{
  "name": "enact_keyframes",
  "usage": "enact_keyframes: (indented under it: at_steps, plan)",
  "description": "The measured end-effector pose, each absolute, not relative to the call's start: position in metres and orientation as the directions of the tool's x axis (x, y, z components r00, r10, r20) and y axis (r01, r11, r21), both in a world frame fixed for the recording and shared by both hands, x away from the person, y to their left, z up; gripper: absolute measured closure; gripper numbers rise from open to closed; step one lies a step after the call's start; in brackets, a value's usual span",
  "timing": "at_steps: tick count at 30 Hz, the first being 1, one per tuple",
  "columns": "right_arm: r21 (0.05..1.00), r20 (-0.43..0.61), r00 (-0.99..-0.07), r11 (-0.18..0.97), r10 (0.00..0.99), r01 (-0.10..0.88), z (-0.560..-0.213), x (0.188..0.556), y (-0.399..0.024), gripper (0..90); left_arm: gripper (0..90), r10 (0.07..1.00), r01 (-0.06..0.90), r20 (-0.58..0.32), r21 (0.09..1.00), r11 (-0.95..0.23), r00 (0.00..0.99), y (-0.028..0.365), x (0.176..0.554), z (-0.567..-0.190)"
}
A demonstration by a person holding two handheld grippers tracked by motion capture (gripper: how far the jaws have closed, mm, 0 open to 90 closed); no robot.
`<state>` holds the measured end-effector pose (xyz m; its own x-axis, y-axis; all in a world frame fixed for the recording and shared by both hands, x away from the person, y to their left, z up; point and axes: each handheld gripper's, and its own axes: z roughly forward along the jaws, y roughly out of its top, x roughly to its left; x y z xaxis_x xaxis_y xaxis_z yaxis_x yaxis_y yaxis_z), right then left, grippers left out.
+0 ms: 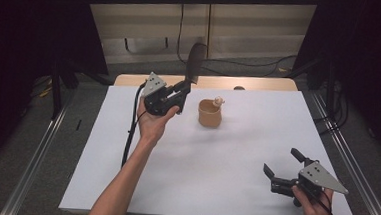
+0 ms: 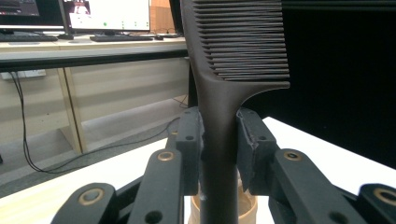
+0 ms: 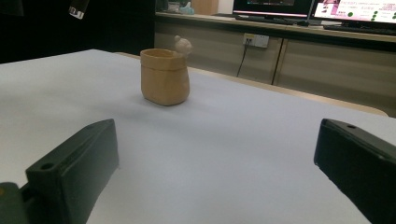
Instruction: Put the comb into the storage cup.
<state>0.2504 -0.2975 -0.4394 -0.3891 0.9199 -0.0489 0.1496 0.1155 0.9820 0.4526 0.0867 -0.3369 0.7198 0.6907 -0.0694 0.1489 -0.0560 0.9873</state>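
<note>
Your left gripper (image 1: 182, 94) is clamped on the smooth handle of a dark plastic comb (image 1: 194, 62) — teeth fine, held upright just left of the tan, rounded cup (image 1: 210, 113). Your right gripper (image 1: 282, 165) rests with jaws spread wide — nothing between them — on the matte white table (image 1: 214, 174).

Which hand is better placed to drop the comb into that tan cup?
Left, probably. The left gripper is already shut on the comb, held upright just beside the cup. The right gripper sits open and empty near the table's front edge.
</note>
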Motion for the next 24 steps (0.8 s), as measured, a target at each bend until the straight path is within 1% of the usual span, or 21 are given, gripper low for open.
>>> enact_keyframes:
  at_steps: [12,21,24]
  plan:
    - [0.982,-0.047,-0.391,0.114,0.919,0.150,-0.439,0.250,-0.297,0.0,72.8,0.674,0.136,-0.092,0.991,-0.013,0.733,0.070,0.460,-0.333]
    - [0.983,-0.045,-0.390,0.111,0.920,0.148,-0.439,0.250,-0.299,0.0,72.8,0.669,0.130,-0.083,0.991,-0.020,0.739,0.054,0.468,-0.337]
    - [0.982,-0.046,-0.390,0.112,0.920,0.149,-0.439,0.250,-0.299,0.0,72.8,0.668,0.135,-0.093,0.991,-0.011,0.738,0.049,0.472,-0.340]
